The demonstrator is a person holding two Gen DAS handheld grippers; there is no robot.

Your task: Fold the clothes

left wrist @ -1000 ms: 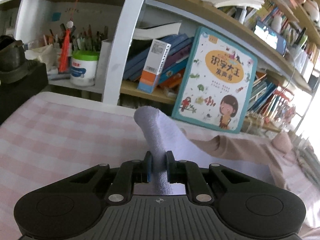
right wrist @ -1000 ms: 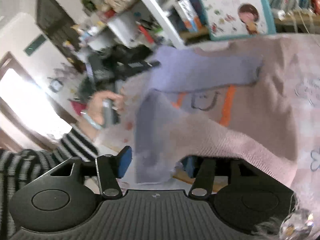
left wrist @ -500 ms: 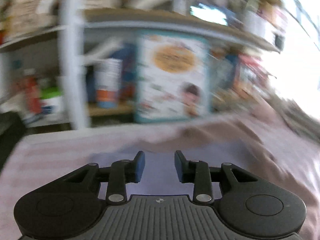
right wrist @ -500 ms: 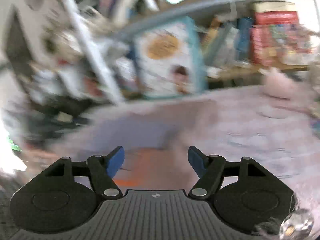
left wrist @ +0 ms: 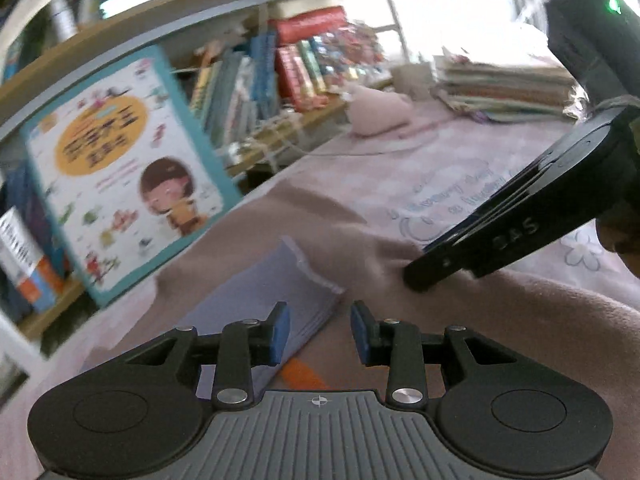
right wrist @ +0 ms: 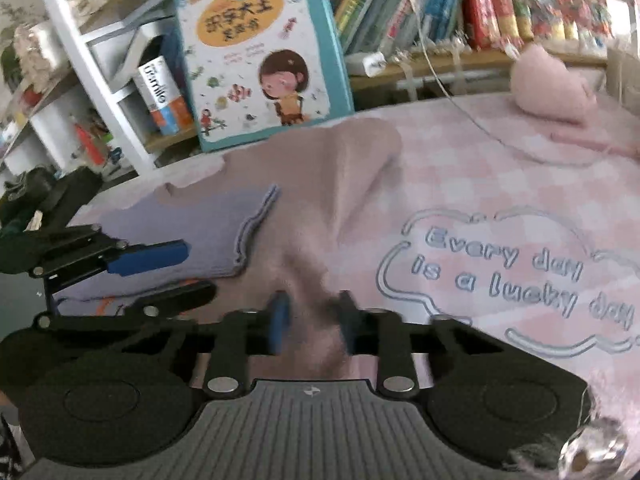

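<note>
Nearest in the left wrist view, the left tool [left wrist: 318,330] hangs just above the garment with its blue-padded fingers [left wrist: 280,332] spread apart and nothing between them. Directly under and ahead of it lies the lavender ribbed-cuff sleeve [left wrist: 276,292] of the dusty-pink knitted sweater [left wrist: 500,320], folded flat across the sweater's body; a strip of orange trim [left wrist: 300,374] shows just below the cuff.

In the right wrist view, the right tool [right wrist: 312,322] sits low over the sweater [right wrist: 340,176] with its jaws fairly close together and a raised ridge of pink knit running between them. The pads are blurred, so I cannot tell whether they pinch the cloth. From the left camera the same tool [left wrist: 424,276] appears as a black finger with its tip pressed onto the pink fabric to the right of the cuff. The left tool [right wrist: 160,276] shows at the left edge of the right view, over the lavender sleeve [right wrist: 200,232].

The sweater lies spread on a table covered with a pink-and-white checked cloth [right wrist: 500,168] printed with a cloud outline and the words "Every day is a lucky day" [right wrist: 504,276]. Further back rests a small pink plush toy [right wrist: 548,88]. Beyond the table edge, a teal-bordered children's picture book [right wrist: 256,48] leans against a wooden bookshelf [right wrist: 460,4] crowded with books.
</note>
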